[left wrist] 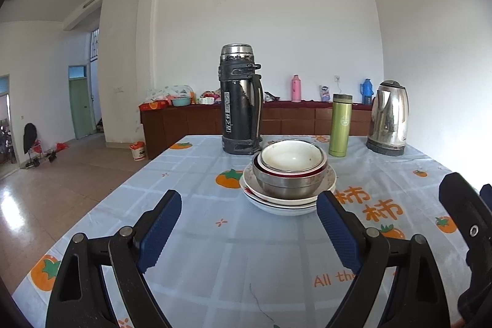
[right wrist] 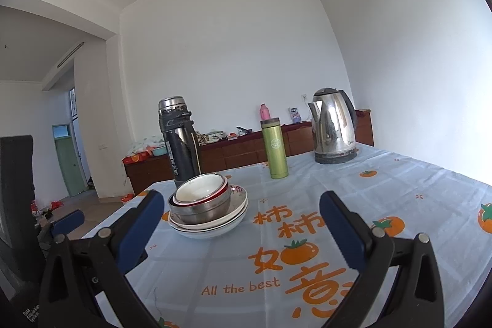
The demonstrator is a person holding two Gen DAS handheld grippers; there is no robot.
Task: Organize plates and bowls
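Note:
One stack of dishes stands on the table: white plates [left wrist: 287, 205] [right wrist: 212, 228] at the bottom, a steel bowl [left wrist: 289, 183] [right wrist: 203, 209] on them, a red-rimmed bowl and a white bowl [left wrist: 292, 157] [right wrist: 200, 189] nested inside. My left gripper [left wrist: 249, 202] is open, its blue pads apart and empty, just short of the stack. My right gripper [right wrist: 241, 202] is open too and holds nothing, with the stack beside its left finger. The right gripper's finger [left wrist: 461, 205] shows at the right edge of the left wrist view.
Behind the stack stand a tall black thermos [left wrist: 241, 100] [right wrist: 180, 140], a green flask [left wrist: 339, 125] [right wrist: 274, 148] and a steel kettle [left wrist: 389, 117] [right wrist: 333, 125]. The table wears a light blue cloth [left wrist: 215, 251] [right wrist: 353, 199] with orange prints. A wooden sideboard [left wrist: 292, 119] lines the far wall.

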